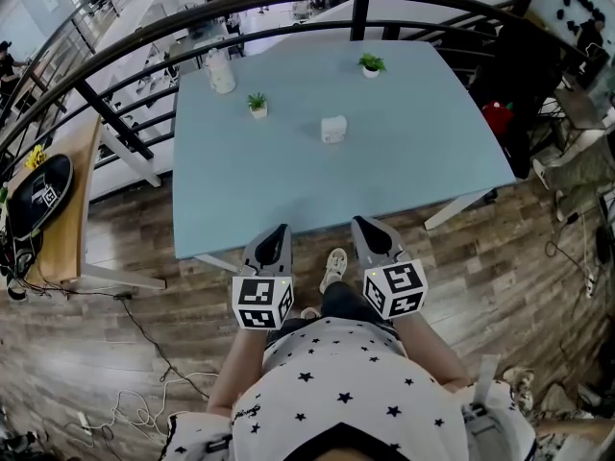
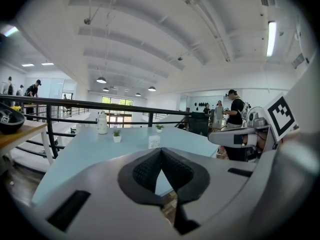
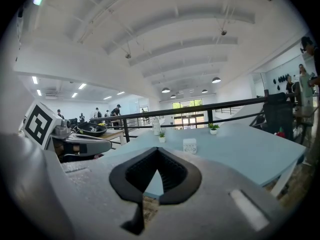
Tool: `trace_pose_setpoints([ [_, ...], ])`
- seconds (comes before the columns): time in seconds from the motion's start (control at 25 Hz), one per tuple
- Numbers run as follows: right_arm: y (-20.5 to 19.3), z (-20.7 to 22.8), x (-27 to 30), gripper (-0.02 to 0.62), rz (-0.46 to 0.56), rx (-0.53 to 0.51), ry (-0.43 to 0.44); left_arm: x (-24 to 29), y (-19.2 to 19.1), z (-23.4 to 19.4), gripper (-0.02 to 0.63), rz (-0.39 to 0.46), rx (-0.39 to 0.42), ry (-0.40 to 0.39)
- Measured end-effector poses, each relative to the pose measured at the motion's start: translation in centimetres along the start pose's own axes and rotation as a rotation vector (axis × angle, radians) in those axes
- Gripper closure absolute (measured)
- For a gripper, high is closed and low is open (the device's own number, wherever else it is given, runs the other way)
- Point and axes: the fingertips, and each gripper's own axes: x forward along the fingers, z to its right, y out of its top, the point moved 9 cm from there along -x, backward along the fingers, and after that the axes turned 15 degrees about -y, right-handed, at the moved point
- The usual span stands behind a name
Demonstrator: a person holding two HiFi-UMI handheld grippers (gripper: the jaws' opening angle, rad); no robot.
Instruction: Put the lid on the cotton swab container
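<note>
**Head view.** A pale blue table (image 1: 423, 152) fills the upper middle of the frame, with a dark railing (image 1: 288, 12) curving behind it. A small white container (image 1: 333, 129) stands near the table's middle, alone. I cannot make out whether it carries a lid. From the container, one small potted plant (image 1: 257, 105) stands at 10 o'clock and a second plant (image 1: 371, 64) at 1 o'clock, both well apart from it. A white bottle (image 1: 221, 71) stands further off at 10 o'clock, near the far left corner. The left tongs (image 1: 282, 229) and right tongs (image 1: 360, 221) are held side by side at 6 o'clock from the container, at the near table edge, over wooden floor (image 1: 115, 353).

**Left gripper view.** The left tongs (image 2: 160, 150) are closed, tips meeting, with nothing between them. The container (image 2: 154, 141) sits just above the tips at 12 o'clock, far out on the table (image 2: 85, 151). The bottle (image 2: 102, 123) and one plant (image 2: 116, 134) lie at 10 o'clock. The right tongs (image 2: 237, 136) show at 3 o'clock.

**Right gripper view.** The right tongs (image 3: 158, 149) are likewise closed tip to tip and empty. The container (image 3: 189, 145) stands at 2 o'clock from the tips, on the table (image 3: 250, 151). The left tongs (image 3: 82, 146) show at 9 o'clock.
</note>
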Motion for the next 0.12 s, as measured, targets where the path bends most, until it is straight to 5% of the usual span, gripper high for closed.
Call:
trace_pose_setpoints([
  [0.12, -0.04, -0.11, 0.14, 0.589, 0.000, -0.002, 0.001, 0.01, -0.17, -0.24, 0.603, -0.003, -0.004, -0.002],
])
